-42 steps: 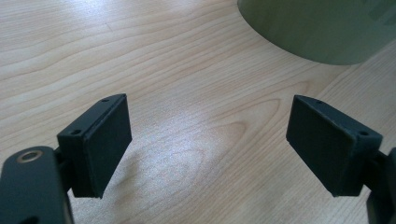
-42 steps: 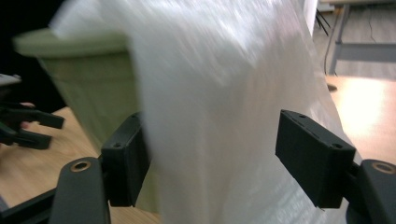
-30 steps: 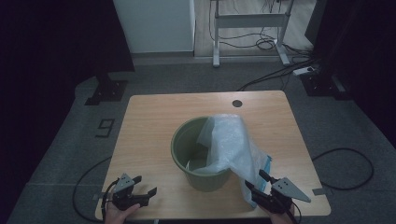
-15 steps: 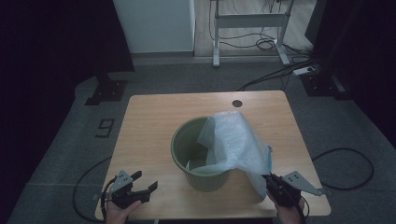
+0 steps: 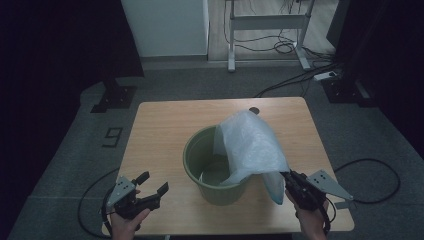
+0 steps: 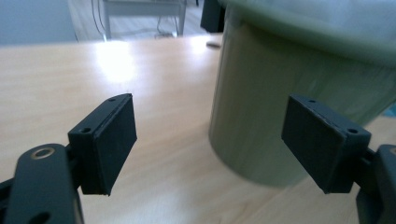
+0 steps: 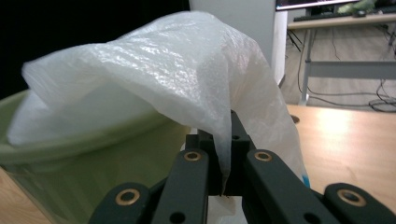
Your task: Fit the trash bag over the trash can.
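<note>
The left gripper (image 5: 150, 187) sits low at the near left, gripped from below by the person's left hand (image 5: 125, 225), its two jaws standing wide apart with nothing between them and pointing forward and to the right. The right gripper (image 5: 291, 178), held in the right hand (image 5: 311, 220) at the near right, points up and left, its jaws having just closed tight together

A light wooden worktop (image 5: 160, 130) carries a green bucket (image 5: 210, 180) near its middle; a small dark disc (image 5: 255, 110) lies beyond the bucket.
</note>
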Demonstrator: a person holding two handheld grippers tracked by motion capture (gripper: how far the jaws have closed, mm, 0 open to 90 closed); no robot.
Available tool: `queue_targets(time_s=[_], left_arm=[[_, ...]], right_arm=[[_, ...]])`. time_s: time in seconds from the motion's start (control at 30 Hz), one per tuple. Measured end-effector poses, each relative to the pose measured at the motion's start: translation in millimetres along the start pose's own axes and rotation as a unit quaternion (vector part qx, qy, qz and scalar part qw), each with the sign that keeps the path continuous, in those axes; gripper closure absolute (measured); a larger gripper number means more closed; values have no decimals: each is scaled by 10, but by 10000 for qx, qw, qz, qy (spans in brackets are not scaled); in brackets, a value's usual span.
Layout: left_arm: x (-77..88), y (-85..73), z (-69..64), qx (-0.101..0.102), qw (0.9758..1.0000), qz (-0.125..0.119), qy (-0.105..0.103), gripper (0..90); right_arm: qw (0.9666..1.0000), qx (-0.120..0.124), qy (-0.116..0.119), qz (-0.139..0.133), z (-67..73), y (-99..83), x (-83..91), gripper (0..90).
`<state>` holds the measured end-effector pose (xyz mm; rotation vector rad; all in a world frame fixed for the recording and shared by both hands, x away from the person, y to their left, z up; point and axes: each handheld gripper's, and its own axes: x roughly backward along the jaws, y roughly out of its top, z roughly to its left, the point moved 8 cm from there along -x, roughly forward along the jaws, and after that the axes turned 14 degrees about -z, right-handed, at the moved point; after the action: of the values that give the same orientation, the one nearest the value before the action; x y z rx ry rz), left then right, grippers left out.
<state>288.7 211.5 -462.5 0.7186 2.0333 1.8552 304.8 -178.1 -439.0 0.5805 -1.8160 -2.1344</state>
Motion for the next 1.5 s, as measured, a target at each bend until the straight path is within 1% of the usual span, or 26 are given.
queue_targets(time_s=[0.07,0.13,0.2,0.23,0.33,0.47,0.57,0.63,0.77,0.87,0.93,1.23,1.33,1.5], left_arm=[[-12,121,-59,-77,9999,-150,35,179],[-23,195,-99,-114,9997,-220,41,180],[-41,286,-165,-167,9994,-293,14,179],[-58,342,-226,-232,9992,-319,-46,179],[-109,411,-343,-325,9988,-329,-165,178],[-194,464,-483,-399,9982,-327,-303,174],[-246,485,-573,-431,9978,-318,-382,166],[-267,501,-621,-457,9976,-333,-394,156],[-291,531,-674,-460,9975,-403,-366,151],[-314,530,-702,-433,9976,-398,-371,151],[-334,523,-736,-453,9975,-374,-402,151],[-440,501,-1011,-581,9953,-282,-722,146],[-476,482,-1080,-612,9947,-240,-792,145],[-539,452,-1196,-682,9935,-193,-891,144]], right_arm=[[10000,29,51,-29,40,52,-19,882],[9999,64,96,-43,74,92,-37,882],[9999,83,135,-63,106,128,-53,882],[9998,96,157,-63,118,140,-59,882],[9996,142,245,-64,180,192,-98,882],[9991,225,339,-100,273,264,-154,882],[9988,260,413,-107,341,301,-193,882],[9984,295,479,-106,390,318,-219,882],[9976,347,588,-70,478,325,-261,881],[9972,372,642,-34,531,326,-286,881],[9969,383,681,-10,568,336,-307,881],[9947,515,879,147,790,367,-458,881],[9937,557,944,220,873,346,-497,880],[9926,582,1019,306,958,330,-542,880]])
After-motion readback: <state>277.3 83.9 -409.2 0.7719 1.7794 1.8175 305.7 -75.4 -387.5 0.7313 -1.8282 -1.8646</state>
